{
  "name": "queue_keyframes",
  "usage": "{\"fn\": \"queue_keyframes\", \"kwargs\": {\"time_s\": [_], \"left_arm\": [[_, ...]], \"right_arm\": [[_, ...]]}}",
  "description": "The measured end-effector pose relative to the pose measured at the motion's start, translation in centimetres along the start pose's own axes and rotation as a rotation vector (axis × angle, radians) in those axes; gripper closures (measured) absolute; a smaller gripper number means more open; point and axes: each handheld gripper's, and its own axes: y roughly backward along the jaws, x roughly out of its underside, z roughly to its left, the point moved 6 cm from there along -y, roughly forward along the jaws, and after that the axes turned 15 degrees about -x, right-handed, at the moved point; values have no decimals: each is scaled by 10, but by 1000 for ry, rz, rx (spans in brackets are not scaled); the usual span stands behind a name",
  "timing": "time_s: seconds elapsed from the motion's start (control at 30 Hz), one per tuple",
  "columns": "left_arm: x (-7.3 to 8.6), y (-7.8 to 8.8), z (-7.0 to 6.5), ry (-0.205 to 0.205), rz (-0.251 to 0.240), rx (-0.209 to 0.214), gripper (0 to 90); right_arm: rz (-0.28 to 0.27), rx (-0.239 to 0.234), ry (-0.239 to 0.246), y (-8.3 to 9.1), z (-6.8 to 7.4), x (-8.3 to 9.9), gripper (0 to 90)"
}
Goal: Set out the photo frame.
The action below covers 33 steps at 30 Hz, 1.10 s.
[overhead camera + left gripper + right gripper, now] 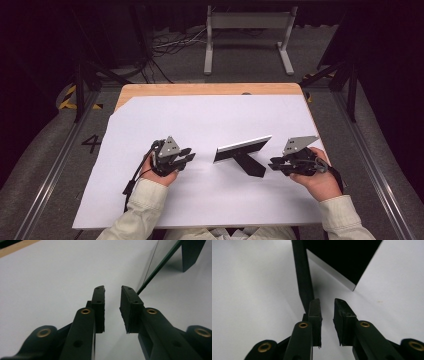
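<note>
A black picture frame [242, 146] stands upright on its rear prop [250, 165] in the middle of a white sheet [200, 120]. My left gripper [189, 159] rests on the sheet to the frame's left, aimed at it, jaws slightly apart with nothing between them. In the left gripper view the gripper [112, 290] points toward the frame's edge [160, 265]. My right gripper [273, 163] hovers just right of the prop, narrowly open and empty. The right gripper view has the gripper [327, 301] close behind the prop [302, 272] and the frame's dark back [342, 257].
The white sheet covers most of a wooden table [200, 89]. Beyond the table's far edge stand a grey metal stand [247, 30] and cables on the floor. Metal rails run along both sides of the table.
</note>
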Motion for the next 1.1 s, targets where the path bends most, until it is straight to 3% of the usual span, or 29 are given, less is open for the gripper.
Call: {"fn": "queue_keyframes", "kwargs": {"time_s": [0.1, 0.2, 0.27, 0.57, 0.9, 1.0, 1.1], "left_arm": [[-1, -2, -1, 10, -13, 5, 798], [-1, -6, -1, -2, -21, -28, 896], [-3, -9, 0, 5, -31, -35, 900], [-11, -24, -1, 2, -21, 13, 900], [-10, -34, -3, 21, -9, 76, 900], [-9, -38, -5, 22, 0, 105, 900], [-4, -43, -7, 27, 43, 138, 900]], "right_arm": [[-38, 21, -7, 5, -3, -1, 781], [-68, 37, -17, 10, -6, -1, 809], [-86, 35, -29, 12, -8, 0, 832], [-133, 53, -66, 19, -17, 5, 851], [-144, 47, -67, 19, -20, 5, 862], [-144, 47, -63, 18, -20, 5, 861], [-141, 41, -66, 17, -20, 5, 859]]}}
